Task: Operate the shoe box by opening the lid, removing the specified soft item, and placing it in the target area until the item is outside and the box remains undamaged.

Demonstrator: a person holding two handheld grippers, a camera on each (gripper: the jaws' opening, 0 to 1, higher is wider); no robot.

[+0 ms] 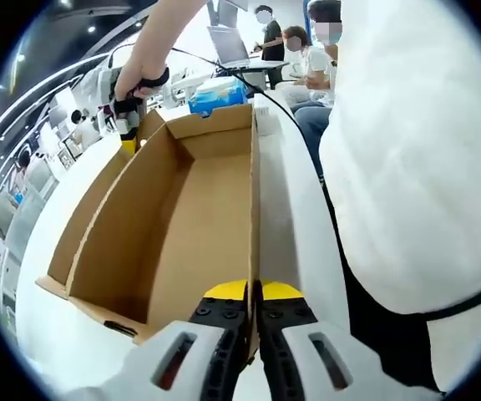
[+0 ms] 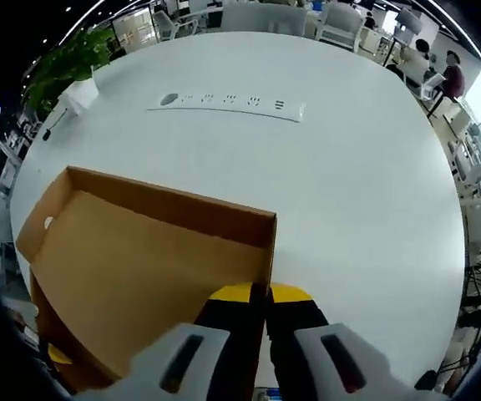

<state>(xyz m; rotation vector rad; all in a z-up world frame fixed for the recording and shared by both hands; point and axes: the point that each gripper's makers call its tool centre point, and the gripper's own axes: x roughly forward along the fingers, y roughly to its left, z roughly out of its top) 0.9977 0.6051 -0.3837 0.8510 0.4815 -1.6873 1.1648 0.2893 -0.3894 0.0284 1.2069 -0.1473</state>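
Cardboard shoe box [image 1: 182, 217] rectangular, walls pinched by both tongs.

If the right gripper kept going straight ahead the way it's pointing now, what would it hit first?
The right gripper is already shut on the box wall, so that cardboard edge lies first in its line. Past the box corner there is bare white table, then probably the power strip further on, though depth is hard to judge.

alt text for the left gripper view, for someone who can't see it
The left gripper, jaws shut on the near wall of an open brown cardboard box on a white table. At the box's far corner a hand holds the right gripper.
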